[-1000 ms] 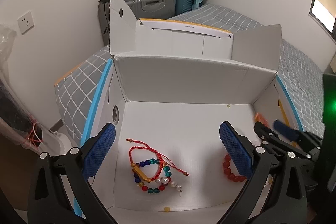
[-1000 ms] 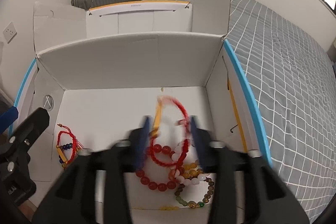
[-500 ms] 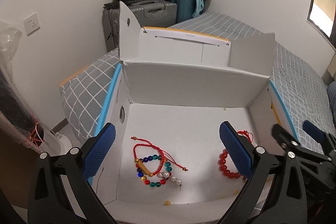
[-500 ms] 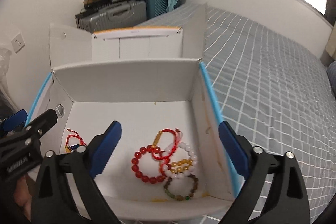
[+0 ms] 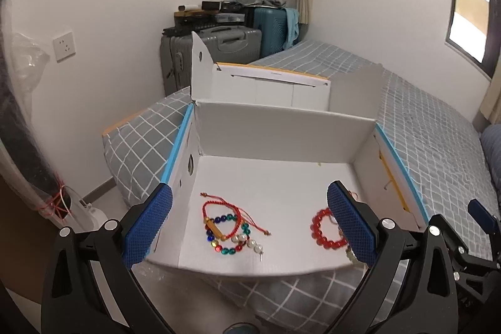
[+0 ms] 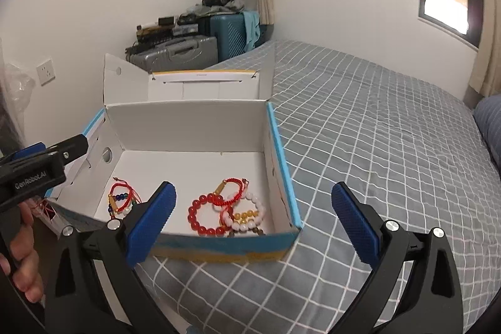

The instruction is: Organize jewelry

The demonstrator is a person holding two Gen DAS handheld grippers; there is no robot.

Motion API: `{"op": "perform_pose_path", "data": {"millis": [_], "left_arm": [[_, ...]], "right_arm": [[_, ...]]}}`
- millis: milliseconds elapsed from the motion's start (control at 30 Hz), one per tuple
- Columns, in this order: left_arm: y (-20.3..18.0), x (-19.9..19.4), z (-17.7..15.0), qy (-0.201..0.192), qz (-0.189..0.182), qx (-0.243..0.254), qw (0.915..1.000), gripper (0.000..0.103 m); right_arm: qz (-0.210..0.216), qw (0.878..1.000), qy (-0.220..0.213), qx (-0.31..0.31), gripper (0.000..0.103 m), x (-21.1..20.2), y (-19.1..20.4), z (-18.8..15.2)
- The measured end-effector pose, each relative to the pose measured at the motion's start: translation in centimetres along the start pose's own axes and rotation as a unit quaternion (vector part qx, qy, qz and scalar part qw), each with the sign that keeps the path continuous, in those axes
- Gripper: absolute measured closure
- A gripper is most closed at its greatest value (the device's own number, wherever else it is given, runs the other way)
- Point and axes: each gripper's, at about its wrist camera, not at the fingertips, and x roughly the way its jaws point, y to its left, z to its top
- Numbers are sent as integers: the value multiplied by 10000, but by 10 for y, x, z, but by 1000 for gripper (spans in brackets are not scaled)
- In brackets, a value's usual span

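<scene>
Tool, left (image 5: 250, 223): pads spread wide, nothing between them, hanging above the near edge of the box (image 5: 281, 127). Left wrist view, contents: red cord bracelet (image 5: 224, 210) lying over a ring of blue, red and green beads (image 5: 224, 235) on the left of the box floor; red bead bracelet (image 5: 325, 229) on the right, partly behind your right-hand pad. Box sits on the bed (image 5: 438, 152), lid flaps standing up behind. Right tool (image 5: 463, 243) shows at the far right edge. Writing: none legible in this view; a thin printed line on the rear flap is too small to read.

Right wrist view. Tool, right: jaws have just been opening and now stand fully apart, empty, hanging clear of the box on the near side. Right heap: red beads, a second red cord bracelet (image 6: 233, 188), a white bead bracelet (image 6: 250, 208), amber beads (image 6: 244, 215) and darker beads below, all overlapping against the right wall. Left heap near the left wall, well apart from the right.

Handling note, as judgement: the placement looks done, so lift both tools straight away from the box, keeping pads wide so no cord snags. If you sort further, pick one strand by a free loop, not the tangle; the overlapping cords would likely drag neighbours.

Writing: "GenRobot.AI" on the left tool's body. Nothing else readable.
</scene>
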Motion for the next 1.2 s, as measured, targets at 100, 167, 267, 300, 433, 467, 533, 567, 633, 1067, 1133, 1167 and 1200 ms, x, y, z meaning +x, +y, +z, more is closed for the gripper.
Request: {"op": "perform_pose_path", "data": {"millis": [100,167,267,300,433,467,533,567,633,1067,1133,1167,1200], "left_arm": [[-1,-9,-12,-13,-36,48,10000,6],[-5,-14,-21,-13,-36,130,9999,6],[-9,-15,-34,47,-46,243,9997,6],[-10,-15,-39,74,-82,277,9996,6],[-10,-11,-51,190,-127,297,9993,6],[-11,-10,-53,195,-119,296,9993,6],[-12,-9,-56,206,-112,316,9992,6],[-12,-8,-57,198,-123,344,9991,6],[-13,-8,-58,182,-133,382,9990,6],[-8,-3,-57,239,-150,214,9994,6],[-10,-3,-57,243,-147,252,9993,6],[-11,-3,-58,246,-146,265,9992,6],[-11,-3,-58,249,-146,286,9992,6]], "right_arm": [[-60,10000,-70,10,7,-7,-6,-12],[-16,9999,-54,98,7,-7,-10,-14],[-38,9999,-23,143,7,-7,-14,-18],[-42,9999,-14,153,7,-6,-15,-19],[-107,9998,65,126,7,-3,-16,-28],[-112,9998,83,127,7,-2,-15,-29],[-135,9998,93,112,7,0,-14,-31],[-161,9998,86,98,7,1,-13,-31],[-187,9998,95,66,7,3,-12,-32],[-164,9997,161,21,7,9,-10,-36],[-167,9997,164,18,7,9,-10,-37],[-174,9997,158,21,7,9,-10,-36],[-174,9997,157,26,7,9,-10,-37]]}}
